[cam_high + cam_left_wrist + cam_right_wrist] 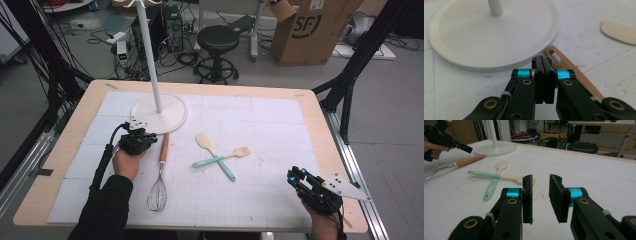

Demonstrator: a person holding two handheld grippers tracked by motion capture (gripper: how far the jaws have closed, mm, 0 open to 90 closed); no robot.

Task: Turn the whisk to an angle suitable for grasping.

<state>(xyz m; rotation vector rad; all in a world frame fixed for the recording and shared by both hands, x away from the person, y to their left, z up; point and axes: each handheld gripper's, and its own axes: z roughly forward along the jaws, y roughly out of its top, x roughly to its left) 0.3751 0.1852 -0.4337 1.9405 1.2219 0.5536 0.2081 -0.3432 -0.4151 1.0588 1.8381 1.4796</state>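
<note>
My left gripper [148, 136] is shut with nothing between its jaws, which press flat together [544, 65]. It points at the white stand base [486, 37], just short of its rim. The whisk's wooden handle [574, 72] lies on the mat just right of those jaws. The whisk [159, 186] has its wire head toward the near edge. A cream spatula [214, 154] and a mint-handled brush [222, 158] lie crossed at mid-table. My right gripper [296, 176] is near the front right corner, open [541, 180] and empty, aimed at the brush [519, 179].
The stand's white pole [150, 55] rises from its base [167, 114] at the back left of the gridded white mat [260, 120]. Beyond the wooden table edge [200, 86] are a black stool [217, 42] and a cardboard box [310, 30].
</note>
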